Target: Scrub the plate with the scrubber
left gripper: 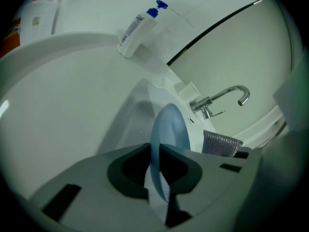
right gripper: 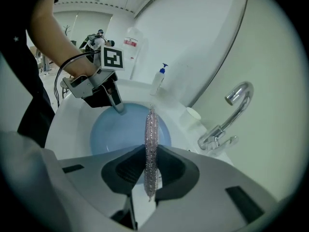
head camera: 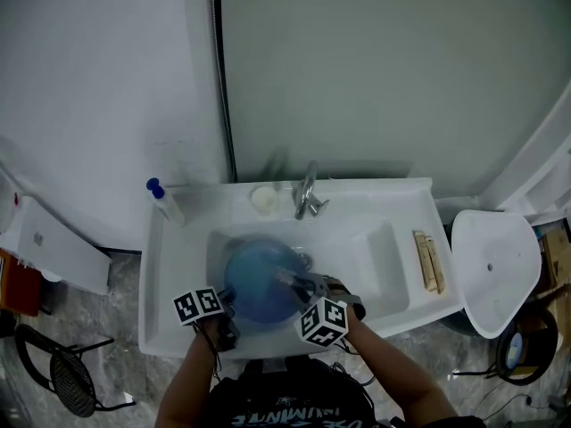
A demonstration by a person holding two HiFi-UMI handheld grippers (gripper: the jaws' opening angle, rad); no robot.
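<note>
Plate [head camera: 259, 283] gripped, left tongs [left gripper: 157, 151] angled downward

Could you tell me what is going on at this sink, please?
A person stands at a white sink with a gripper in each hand. The left gripper is shut on the rim of a blue plate, holding it in the basin. The right gripper is shut on a silvery mesh scrubber, held over the plate's face. Whether the scrubber touches the plate cannot be told.
</note>
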